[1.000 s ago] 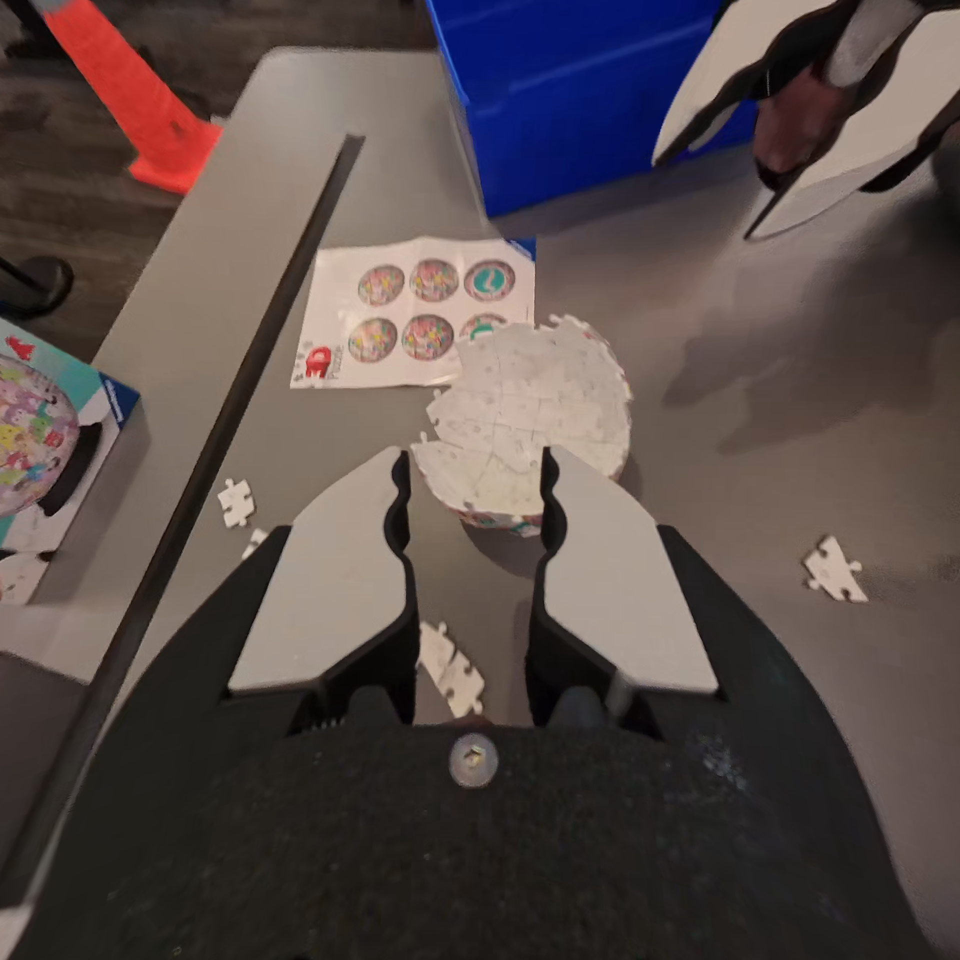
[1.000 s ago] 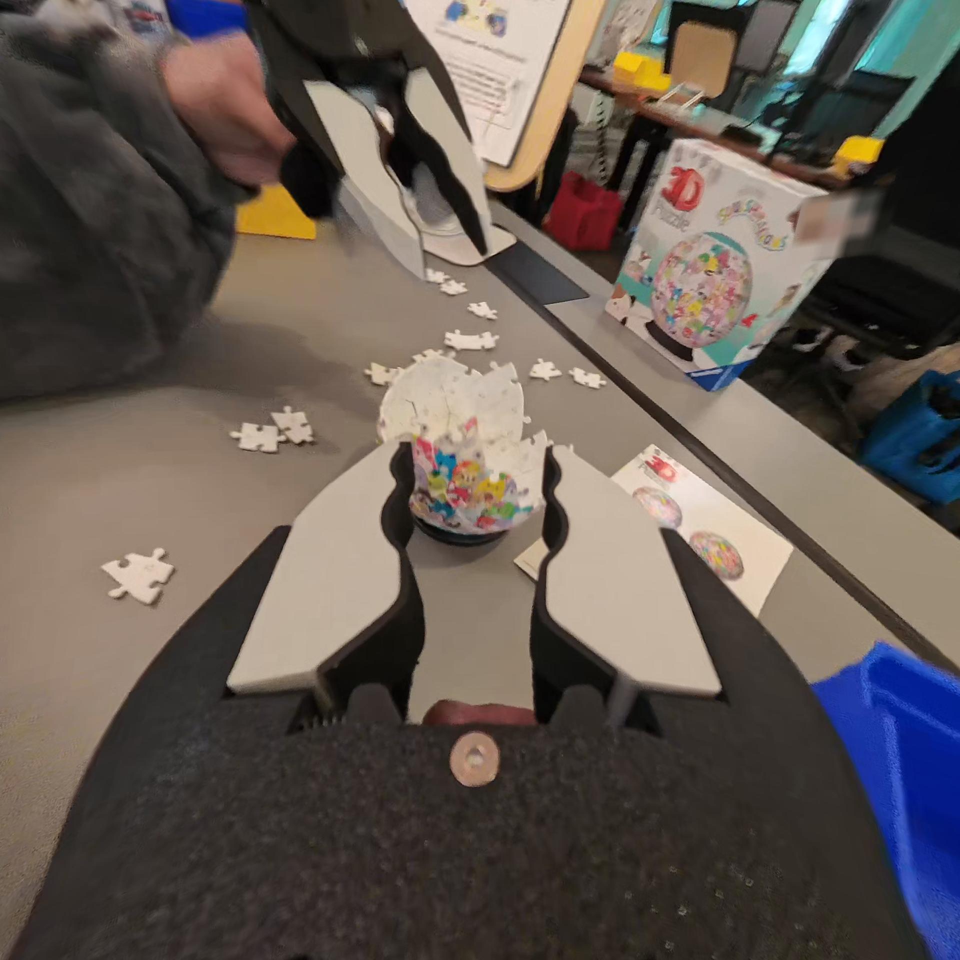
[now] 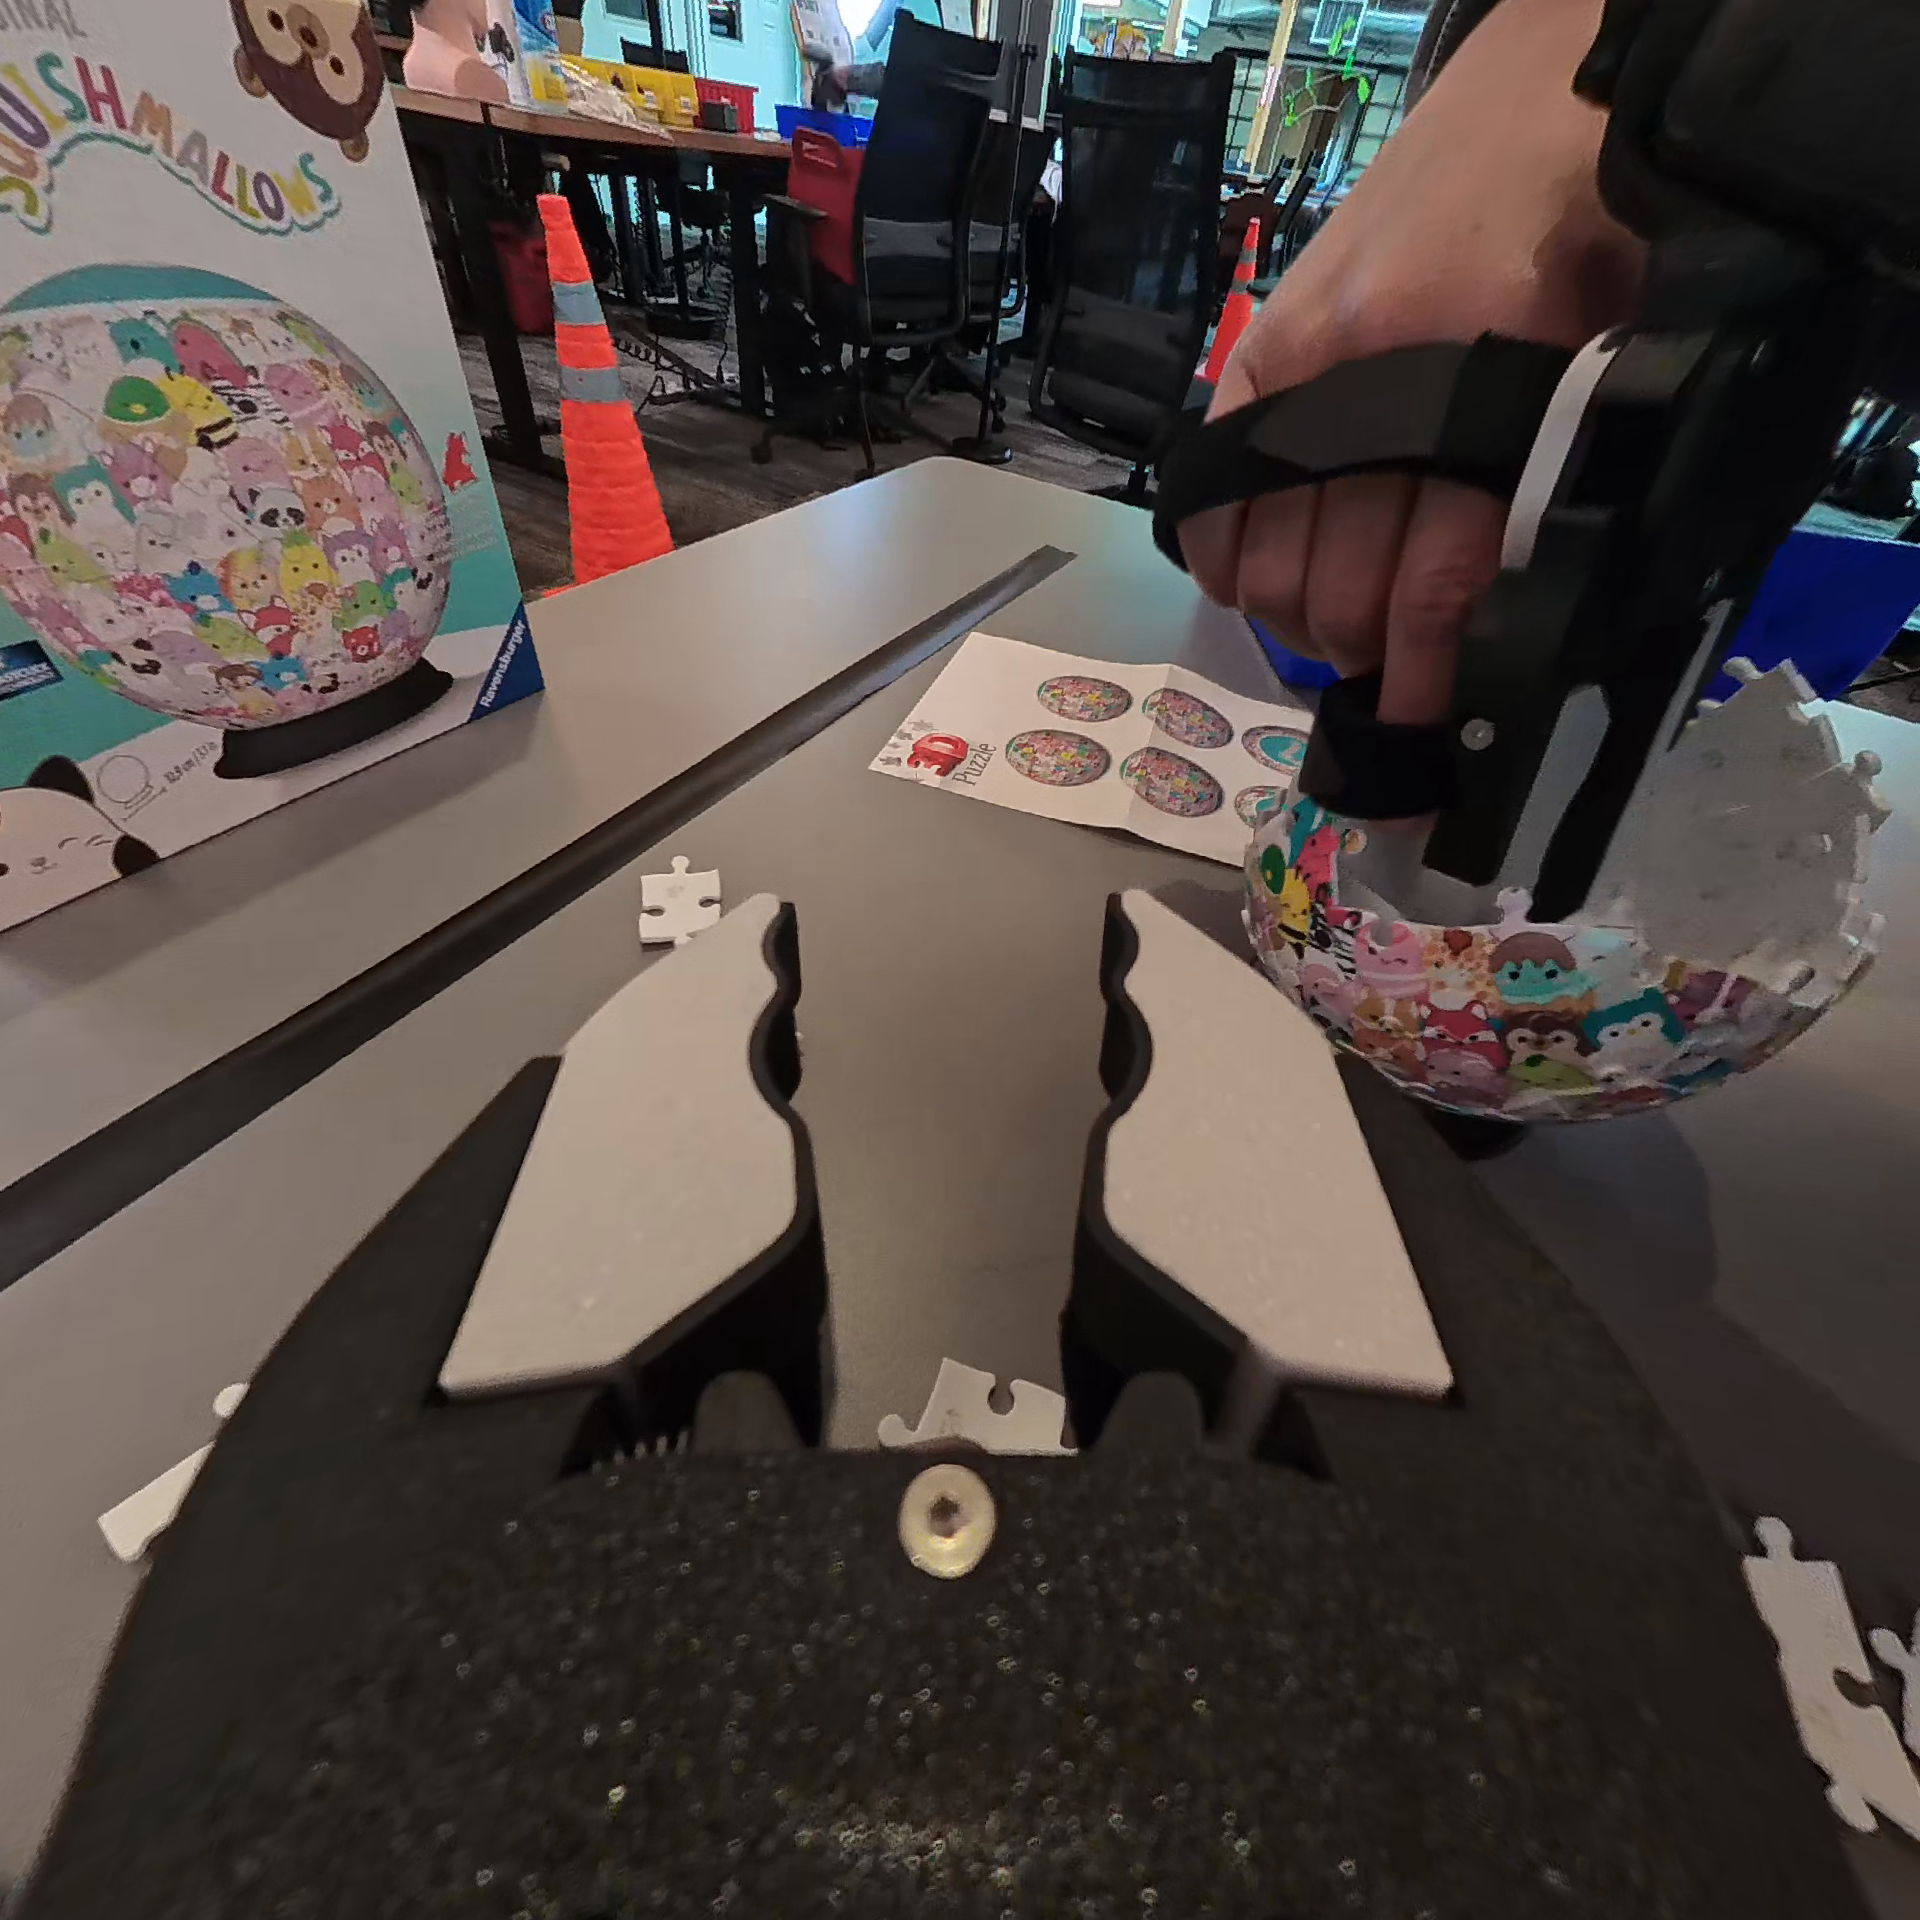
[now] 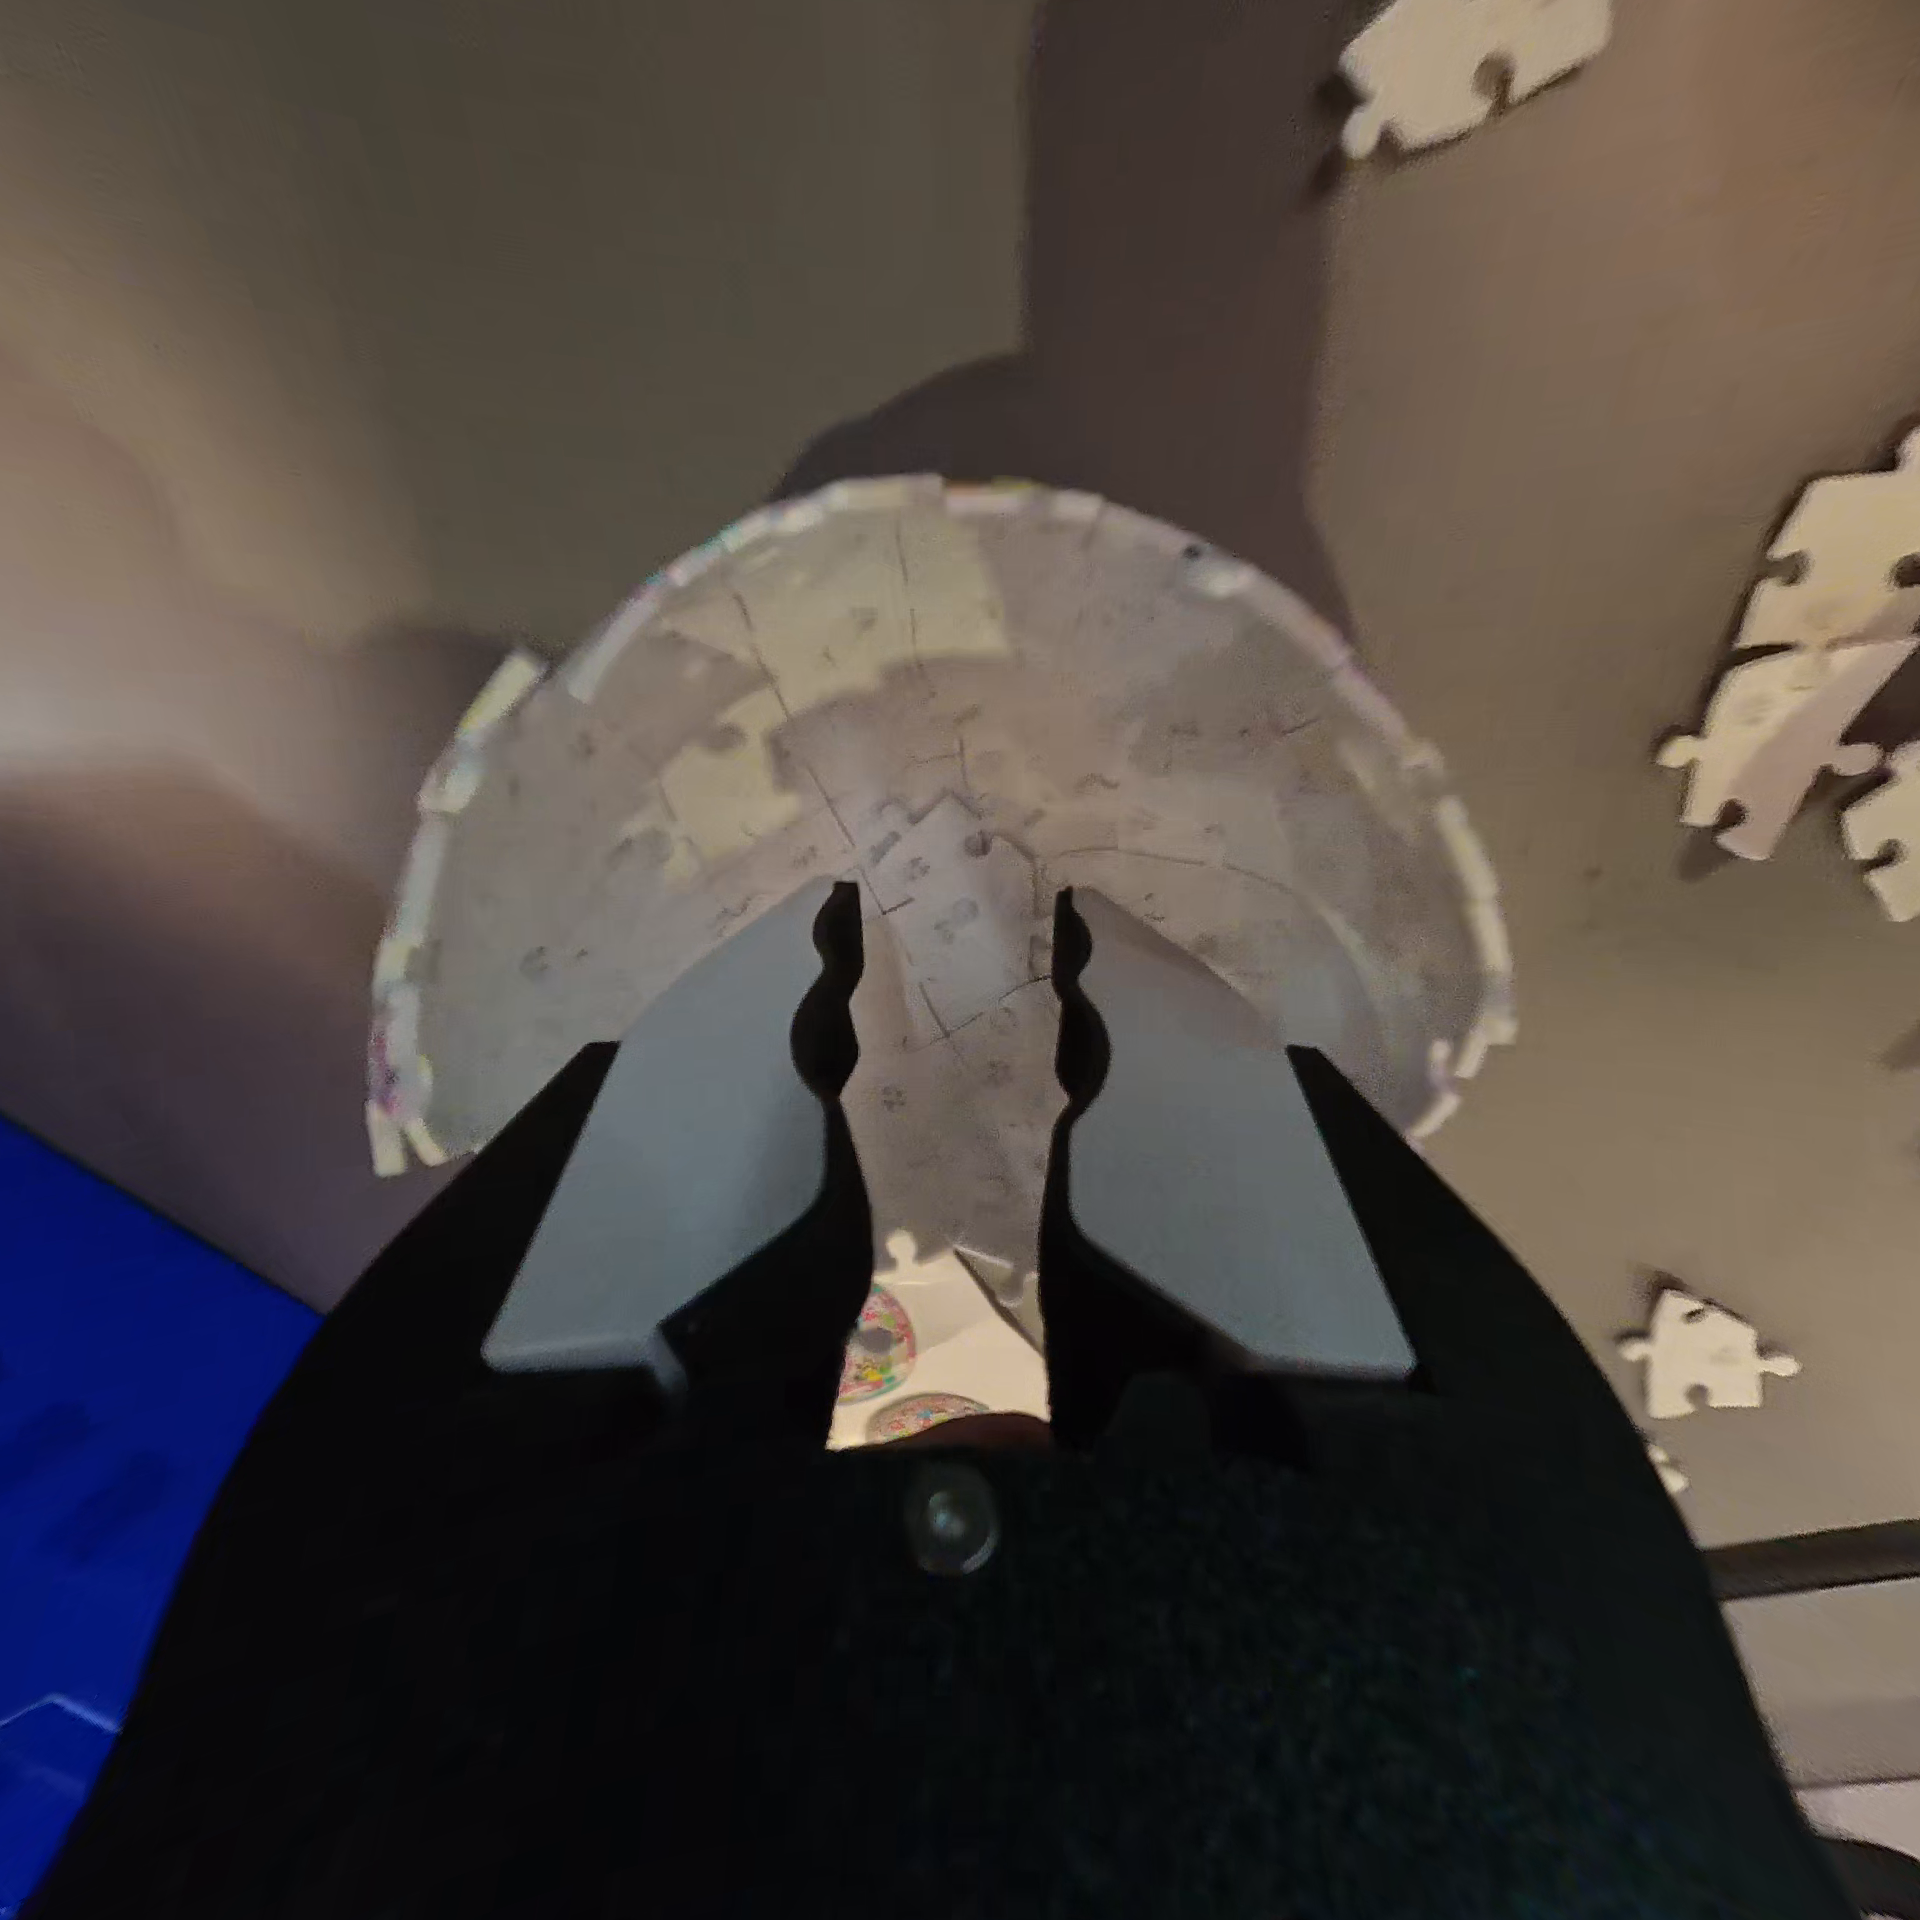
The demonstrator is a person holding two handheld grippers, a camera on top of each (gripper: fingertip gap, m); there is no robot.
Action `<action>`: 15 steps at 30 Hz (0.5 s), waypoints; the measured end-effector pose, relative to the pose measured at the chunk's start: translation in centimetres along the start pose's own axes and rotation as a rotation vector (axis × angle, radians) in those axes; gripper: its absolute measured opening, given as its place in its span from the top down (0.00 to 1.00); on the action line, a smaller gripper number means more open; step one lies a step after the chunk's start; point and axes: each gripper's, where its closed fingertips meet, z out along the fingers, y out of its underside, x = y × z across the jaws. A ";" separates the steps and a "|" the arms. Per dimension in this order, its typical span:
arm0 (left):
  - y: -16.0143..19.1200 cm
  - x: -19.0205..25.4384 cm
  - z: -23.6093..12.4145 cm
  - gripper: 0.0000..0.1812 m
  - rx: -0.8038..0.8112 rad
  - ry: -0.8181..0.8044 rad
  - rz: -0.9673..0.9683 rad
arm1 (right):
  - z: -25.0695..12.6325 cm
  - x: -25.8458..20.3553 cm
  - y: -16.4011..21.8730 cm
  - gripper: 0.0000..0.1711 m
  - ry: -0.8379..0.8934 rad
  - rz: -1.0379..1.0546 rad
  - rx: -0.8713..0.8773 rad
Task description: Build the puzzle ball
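Note:
The half-built puzzle ball stands on the grey table, colourful outside and white inside, open side up. My left gripper is open and empty, low over the table, to the left of the ball. My right gripper, held by a hand, points down into the bowl. In the right wrist view the right gripper is open by a narrow gap with nothing between its fingers, just above the ball's white inner wall. Loose white pieces lie face down around the ball.
The puzzle box stands at the left beyond a dark seam. An instruction sheet lies behind the ball. More loose pieces lie near it, one under my left gripper. A blue bin stands close by. An orange cone stands beyond the table.
My left gripper has dropped low and drawn back left of the ball. My right gripper has moved over the ball and down into it, its jaws narrower than before.

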 end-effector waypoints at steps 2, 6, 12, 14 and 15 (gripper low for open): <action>0.1 0.1 0.1 0.70 -0.011 0.001 0.007 | 0.6 0.0 0.5 0.78 0.023 0.000 -0.020; 0.3 0.2 0.3 0.70 -0.023 -0.004 0.027 | 1.1 0.0 0.7 0.78 0.054 0.003 -0.050; 0.3 0.1 0.3 0.70 -0.024 -0.013 0.038 | 1.3 0.0 1.1 0.79 0.096 0.003 -0.063; 0.3 0.1 0.3 0.70 -0.023 -0.015 0.040 | 1.3 0.0 1.0 0.79 0.101 0.001 -0.061; 0.3 0.1 0.3 0.70 -0.022 -0.016 0.041 | 1.2 0.0 0.9 0.79 0.107 -0.005 -0.064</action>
